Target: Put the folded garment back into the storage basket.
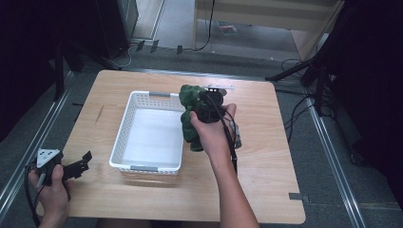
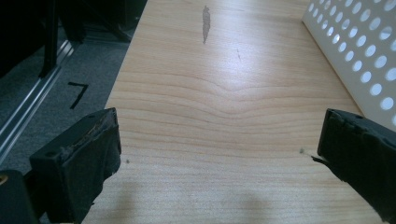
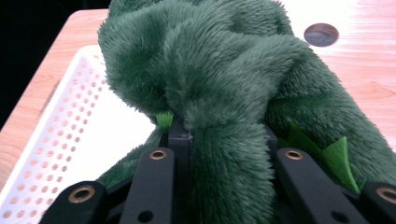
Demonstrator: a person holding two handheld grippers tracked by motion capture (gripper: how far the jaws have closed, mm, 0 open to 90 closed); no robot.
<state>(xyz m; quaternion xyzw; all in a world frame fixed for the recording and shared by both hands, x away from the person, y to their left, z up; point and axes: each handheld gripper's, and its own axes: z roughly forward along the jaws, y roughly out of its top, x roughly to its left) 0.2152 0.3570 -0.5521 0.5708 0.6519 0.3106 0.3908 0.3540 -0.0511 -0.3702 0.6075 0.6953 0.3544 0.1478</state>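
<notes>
Plush toy (image 3: 224, 93) pinched in right hand-held gripper (image 3: 224, 140), seemingly

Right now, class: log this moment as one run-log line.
right tool: shut on green plush, at basket right rim | left tool: open, idle at table left edge | basket: empty

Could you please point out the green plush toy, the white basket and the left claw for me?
green plush toy (image 3: 210, 84), right gripper view, on its furry body.
white basket (image 1: 122, 133), high view, on its left perforated wall.
left claw (image 1: 86, 161), high view, between its open jaws.
</notes>
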